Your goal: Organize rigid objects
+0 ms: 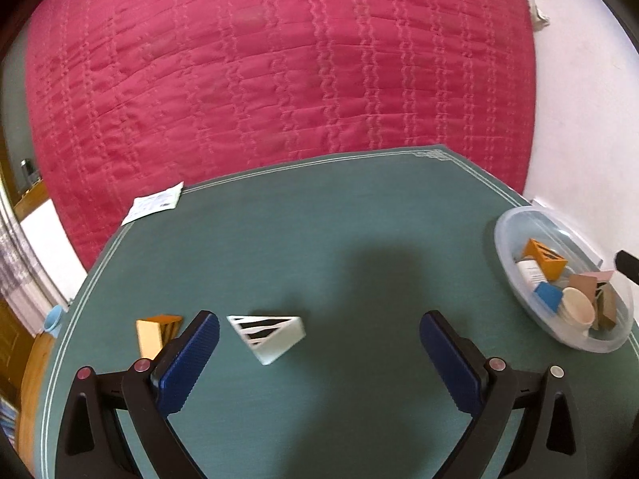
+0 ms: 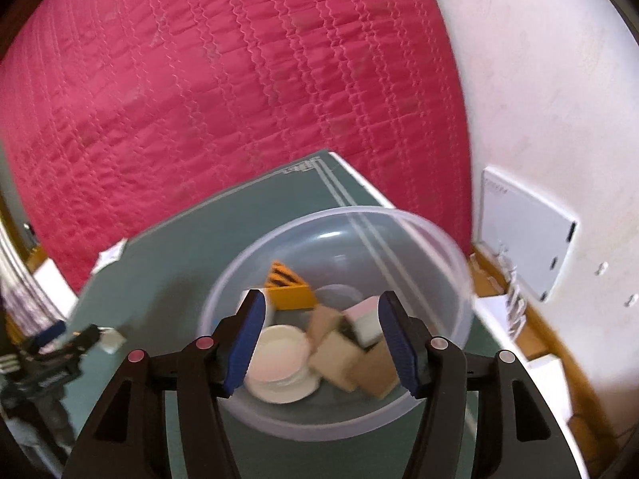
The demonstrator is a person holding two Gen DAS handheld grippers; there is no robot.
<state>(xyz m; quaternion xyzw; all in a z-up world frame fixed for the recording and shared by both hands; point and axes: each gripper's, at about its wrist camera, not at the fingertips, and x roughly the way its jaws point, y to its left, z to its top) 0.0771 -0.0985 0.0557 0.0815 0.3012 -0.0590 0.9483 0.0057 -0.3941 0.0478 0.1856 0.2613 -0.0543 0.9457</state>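
- A white triangular block with slotted cut-outs on its face lies on the green table mat, just past the left gripper's near-left pad and between its two fingers in line of sight, touching neither.
- A yellow-orange block, boxy with dark stripes on one side, sits just left of that pad, partly hidden behind it.
- The left gripper has its jaws spread wide with nothing between them; its pads are ribbed blue rubber on black arms.
- At the right edge of the mat stands a clear plastic bowl, round and translucent.
- Inside it lie an orange striped wedge, a pink-topped block, tan wooden-looking blocks and a stack of small cream round dishes.
- The right gripper hangs over the bowl, jaws parted and holding nothing.
- A quilted crimson bedspread, stitched in wavy rows, fills the far side.
- A printed paper slip lies at the mat's far-left corner.
- A white wall with a flat white panel rises on the right.
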